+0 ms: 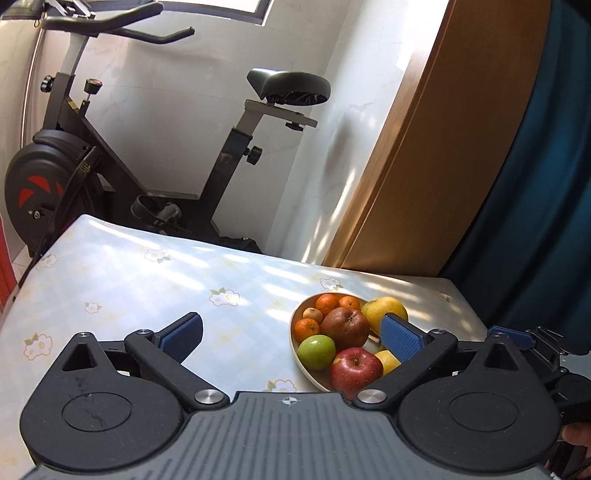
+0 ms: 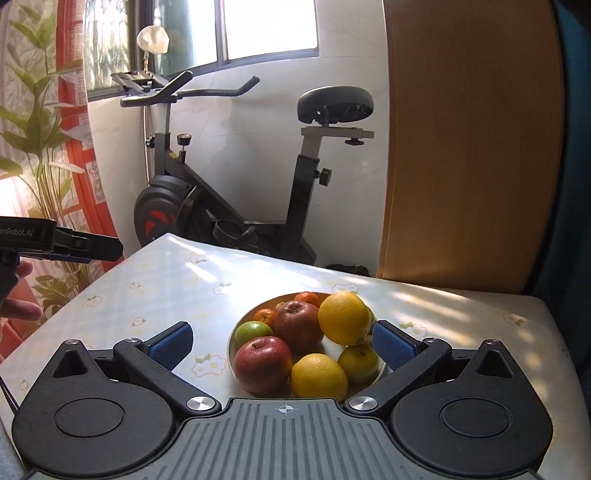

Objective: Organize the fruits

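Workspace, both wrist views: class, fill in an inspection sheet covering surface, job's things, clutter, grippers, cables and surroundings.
Surface: table under a pale floral cloth, sun-dappled.
Job's things: bowl holding two red apples, a green apple, yellow citrus, small tangerines; no fruit seen on the cloth.
Clutter: nothing seen.
Grippers: left gripper open, nothing between its pads; right gripper open, nothing held, above the bowl.
Cables: a dark cord at the table's left edge.
Surroundings: exercise bike, window, wooden panel, plant, teal sleeve.
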Demonstrator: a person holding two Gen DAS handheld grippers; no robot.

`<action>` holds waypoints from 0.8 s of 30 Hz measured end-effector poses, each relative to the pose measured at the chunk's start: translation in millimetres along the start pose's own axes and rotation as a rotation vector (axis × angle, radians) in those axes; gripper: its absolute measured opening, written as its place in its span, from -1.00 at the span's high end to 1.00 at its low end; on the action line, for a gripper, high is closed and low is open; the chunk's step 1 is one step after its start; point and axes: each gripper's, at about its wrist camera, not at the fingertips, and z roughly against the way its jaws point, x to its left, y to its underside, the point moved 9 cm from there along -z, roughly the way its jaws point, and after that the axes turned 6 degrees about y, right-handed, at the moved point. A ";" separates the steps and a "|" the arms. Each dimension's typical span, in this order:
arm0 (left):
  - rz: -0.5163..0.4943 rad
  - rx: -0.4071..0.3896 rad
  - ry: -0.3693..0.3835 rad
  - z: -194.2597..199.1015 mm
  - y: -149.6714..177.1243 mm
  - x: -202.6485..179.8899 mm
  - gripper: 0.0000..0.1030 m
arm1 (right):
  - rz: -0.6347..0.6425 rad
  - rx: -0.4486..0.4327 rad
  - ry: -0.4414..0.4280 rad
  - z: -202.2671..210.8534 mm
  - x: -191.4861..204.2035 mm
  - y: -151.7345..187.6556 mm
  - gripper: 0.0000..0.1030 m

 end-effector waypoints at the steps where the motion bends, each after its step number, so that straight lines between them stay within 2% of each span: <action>1: -0.025 -0.021 -0.024 8.8 -2.7 -1.6 -1.00 | -0.023 -0.009 -0.005 4.7 -1.6 -2.0 -1.00; 8: -0.093 -0.120 -0.059 47.0 -12.7 -23.5 -1.00 | -0.092 -0.052 0.022 35.7 -3.2 -14.6 -1.00; 14: -0.099 -0.157 -0.063 74.8 -18.3 -40.4 -1.00 | -0.156 -0.091 0.052 67.6 -0.3 -23.0 -1.00; 20: -0.177 -0.215 -0.116 101.7 -22.4 -58.6 -1.00 | -0.143 -0.095 0.073 87.7 4.2 -27.7 -1.00; 24: -0.177 -0.236 -0.119 112.1 -21.7 -65.4 -1.00 | -0.134 -0.096 0.081 94.6 6.8 -30.2 -1.00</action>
